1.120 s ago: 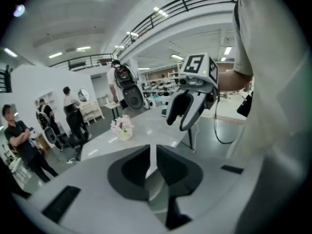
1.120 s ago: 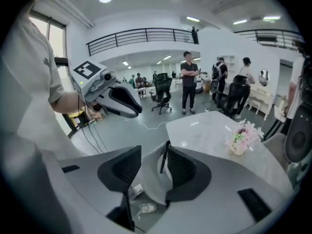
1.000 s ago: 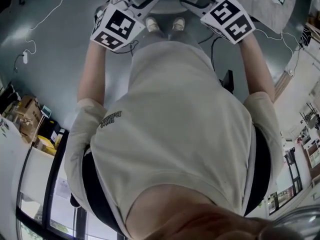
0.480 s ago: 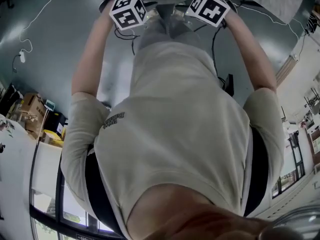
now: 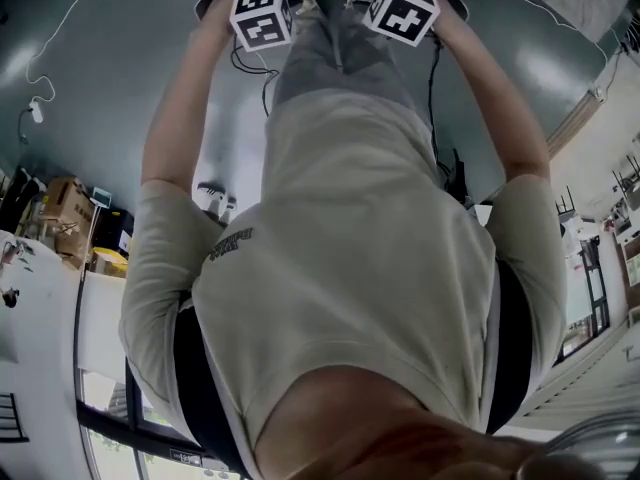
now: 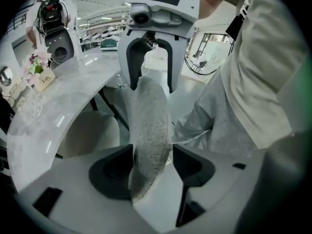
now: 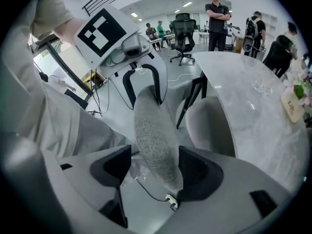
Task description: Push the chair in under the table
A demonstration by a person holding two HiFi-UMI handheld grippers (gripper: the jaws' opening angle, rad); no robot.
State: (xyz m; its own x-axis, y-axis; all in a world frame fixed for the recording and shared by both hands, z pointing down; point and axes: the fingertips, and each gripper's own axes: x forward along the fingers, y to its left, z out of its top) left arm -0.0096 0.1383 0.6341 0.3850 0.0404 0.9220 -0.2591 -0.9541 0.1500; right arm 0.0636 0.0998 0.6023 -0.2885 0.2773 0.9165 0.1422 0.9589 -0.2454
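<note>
The chair's grey fabric backrest (image 6: pixel 151 126) runs upright between the jaws of my left gripper (image 6: pixel 152 155). It leans against one jaw, with a gap at the other. The same backrest (image 7: pixel 155 130) passes between the jaws of my right gripper (image 7: pixel 156 160), again touching one side only. Both pairs of jaws are opening. Each gripper sees the other straddling the backrest's far end: the right gripper (image 6: pixel 148 77) and the left gripper (image 7: pixel 141 87). In the head view only the two marker cubes show, left cube (image 5: pixel 262 13) and right cube (image 5: pixel 403 8), past my torso.
The pale marble table (image 6: pixel 63 101) (image 7: pixel 253 111) curves alongside, with another grey chair (image 7: pixel 209 123) tucked beneath it. Flowers and a card (image 6: pixel 39 72) and glasses (image 7: pixel 261 84) stand on top. A cable with a plug (image 7: pixel 170 199) lies on the floor. People (image 7: pixel 217 13) stand beyond.
In the head view both grippers have sunk away toward the floor and drawn closer together; their cubes look smaller and have turned.
</note>
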